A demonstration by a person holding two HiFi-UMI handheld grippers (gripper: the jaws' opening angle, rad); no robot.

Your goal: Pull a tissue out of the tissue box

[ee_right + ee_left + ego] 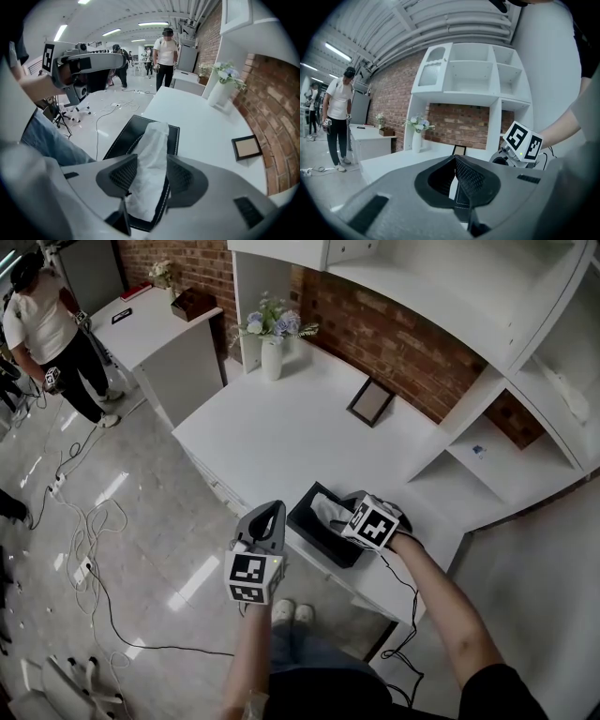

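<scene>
At the far left a person (42, 324) in a white top stood on the glossy floor, with loose cables (89, 531) trailing below them. Further right, a white vase of flowers (272, 357) sat at the back of the white table (281, 427).

In front of the table's near edge the left gripper (272, 514) hung off the table, pointing roughly level towards it. In its own view its jaws met at the tips with nothing between them, only a thin slit lower down showing the table beyond.

Just to its right, the black tissue box (314, 531) lay near the table's front edge, and a white tissue (330, 510) stood up out of its slot.

The right gripper (349, 509) tilted steeply down over the box. Its own view showed the tissue (154, 136) rising between its two parted jaws, the pads flanking the paper on either side without visibly squeezing it.

Behind and to the right a small picture frame (371, 401) leaned at the brick wall, and the white shelf unit (487, 324) filled the right side.
</scene>
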